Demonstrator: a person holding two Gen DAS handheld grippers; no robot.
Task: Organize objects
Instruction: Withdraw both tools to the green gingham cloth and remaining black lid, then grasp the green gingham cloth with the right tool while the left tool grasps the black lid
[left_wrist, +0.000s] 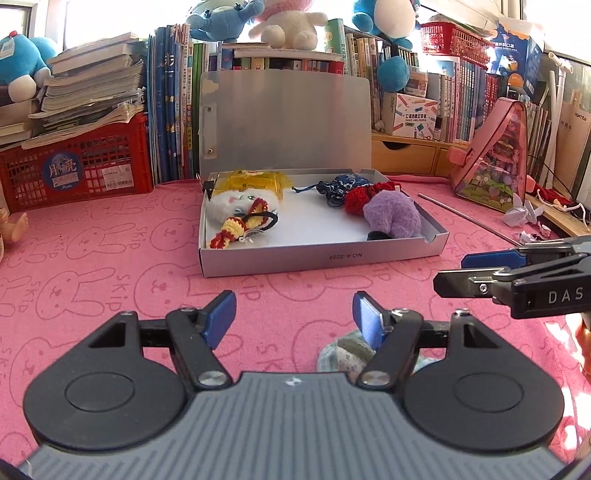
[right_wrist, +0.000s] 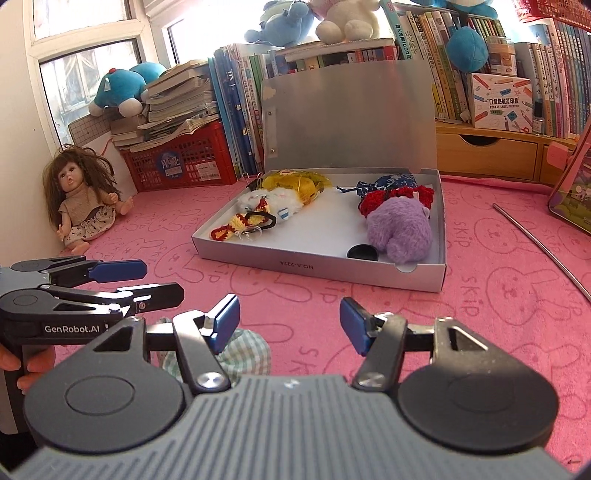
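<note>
Pale green-checked soft cloth bundle (right_wrist: 243, 350) at lower centre looks light, floppy; pinch a raised fold. Left tongs (left_wrist: 293, 319) and right tongs (right_wrist: 288, 325) gape, empty.

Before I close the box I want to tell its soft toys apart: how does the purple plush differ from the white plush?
The purple plush lies at the right side of the silver box; the white plush lies at the left. The purple plush is plain, with nothing on it, while a striped yellow-and-red knit piece lies over the white plush. Both are fluffy and rest inside the box.
</note>
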